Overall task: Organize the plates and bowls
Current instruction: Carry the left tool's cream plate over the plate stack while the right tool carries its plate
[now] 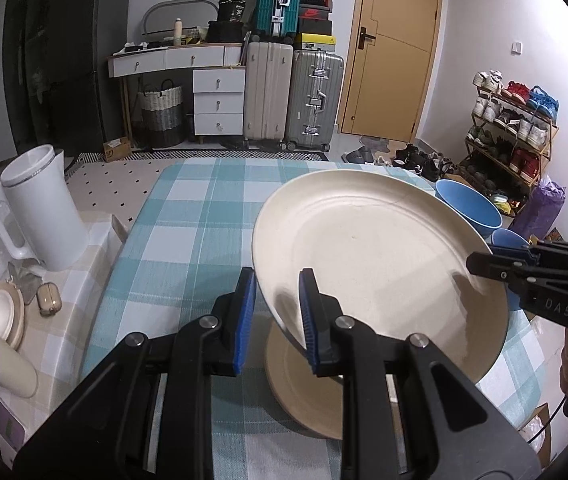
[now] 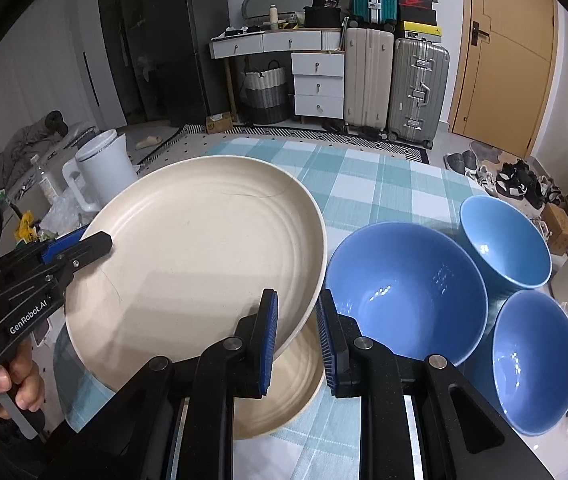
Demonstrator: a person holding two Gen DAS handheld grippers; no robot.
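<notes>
A large cream plate (image 1: pixel 372 248) (image 2: pixel 203 248) hangs tilted above the checked tablecloth (image 1: pixel 187 220), gripped on two sides. My left gripper (image 1: pixel 277 280) (image 2: pixel 79 244) is shut on its left rim. My right gripper (image 2: pixel 296 300) (image 1: pixel 484 264) is shut on its right rim. A second cream plate (image 1: pixel 304 384) (image 2: pixel 296 384) lies flat on the cloth right beneath the lifted one, partly hidden by it. Three blue bowls (image 2: pixel 404 292) (image 2: pixel 504 240) (image 2: pixel 536 360) stand upright to the right of the plates; the nearest almost touches the held plate's rim.
A white kettle (image 1: pixel 39 208) (image 2: pixel 99 168) stands on a cluttered side table to the left, with small dishes and a case (image 1: pixel 47 300). Suitcases (image 1: pixel 312 100) and drawers line the far wall. A shoe rack (image 1: pixel 512 128) stands at the right.
</notes>
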